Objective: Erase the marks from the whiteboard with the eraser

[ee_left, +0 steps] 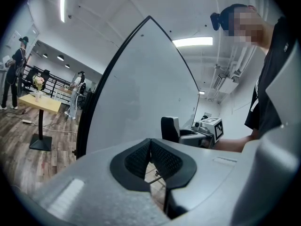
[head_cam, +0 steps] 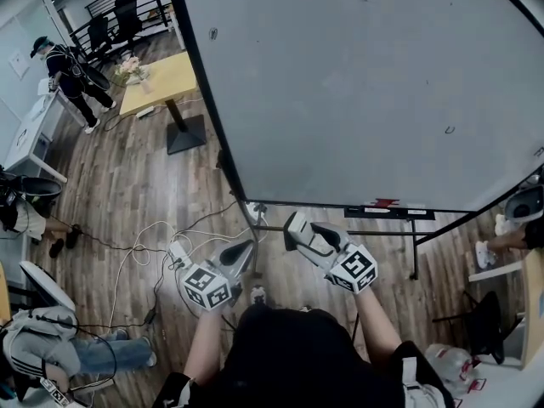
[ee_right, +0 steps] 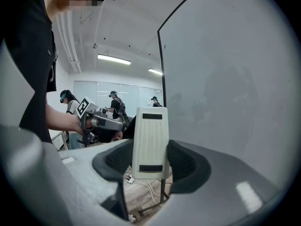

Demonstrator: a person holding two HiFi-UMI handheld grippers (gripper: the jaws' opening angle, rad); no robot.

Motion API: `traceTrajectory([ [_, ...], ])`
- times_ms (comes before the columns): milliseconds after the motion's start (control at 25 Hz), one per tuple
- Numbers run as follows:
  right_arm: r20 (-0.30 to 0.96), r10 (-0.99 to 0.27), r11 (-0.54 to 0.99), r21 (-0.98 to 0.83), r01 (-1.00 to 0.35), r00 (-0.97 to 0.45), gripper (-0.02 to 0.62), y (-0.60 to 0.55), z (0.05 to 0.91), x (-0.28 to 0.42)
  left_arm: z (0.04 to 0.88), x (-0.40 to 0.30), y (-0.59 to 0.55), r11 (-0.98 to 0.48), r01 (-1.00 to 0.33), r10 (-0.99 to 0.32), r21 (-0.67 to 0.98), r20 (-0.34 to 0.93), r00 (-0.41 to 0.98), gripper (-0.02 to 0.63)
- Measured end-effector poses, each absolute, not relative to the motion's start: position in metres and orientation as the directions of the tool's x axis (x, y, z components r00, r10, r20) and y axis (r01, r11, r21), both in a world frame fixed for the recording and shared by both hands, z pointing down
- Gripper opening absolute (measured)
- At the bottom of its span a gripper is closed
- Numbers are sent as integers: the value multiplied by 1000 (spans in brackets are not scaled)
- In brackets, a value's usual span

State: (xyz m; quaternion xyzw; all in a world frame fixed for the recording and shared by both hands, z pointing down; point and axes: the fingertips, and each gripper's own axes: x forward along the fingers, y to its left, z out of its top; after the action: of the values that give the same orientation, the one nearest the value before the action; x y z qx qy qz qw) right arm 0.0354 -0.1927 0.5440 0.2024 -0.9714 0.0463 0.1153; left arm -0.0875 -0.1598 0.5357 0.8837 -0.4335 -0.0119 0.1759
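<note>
1. The right gripper (ee_right: pixel 150 158) clamps the white eraser (ee_right: pixel 150 135) below the whiteboard's (head_cam: pixel 357 83) bottom edge, clear of its surface.
2. The left gripper (ee_left: pixel 150 157) is closed on nothing.
3. Likely next: lift the eraser to the small mark (head_cam: pixel 449 130) near the right edge and press it flat.

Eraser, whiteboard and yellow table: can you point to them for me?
eraser (ee_right: pixel 150 142), right gripper view, middle of its ribbed white back.
whiteboard (head_cam: pixel 357 83), head view, bare middle of its face.
yellow table (head_cam: pixel 170 79), head view, bare part of its top.
</note>
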Motion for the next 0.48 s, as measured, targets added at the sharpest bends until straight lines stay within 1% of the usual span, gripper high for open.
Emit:
traceTrajectory([
  [480, 247, -332, 931, -68, -358, -911, 239, -165, 552, 61, 543, -59, -127, -523, -786, -796, 330, 143, 589, 11],
])
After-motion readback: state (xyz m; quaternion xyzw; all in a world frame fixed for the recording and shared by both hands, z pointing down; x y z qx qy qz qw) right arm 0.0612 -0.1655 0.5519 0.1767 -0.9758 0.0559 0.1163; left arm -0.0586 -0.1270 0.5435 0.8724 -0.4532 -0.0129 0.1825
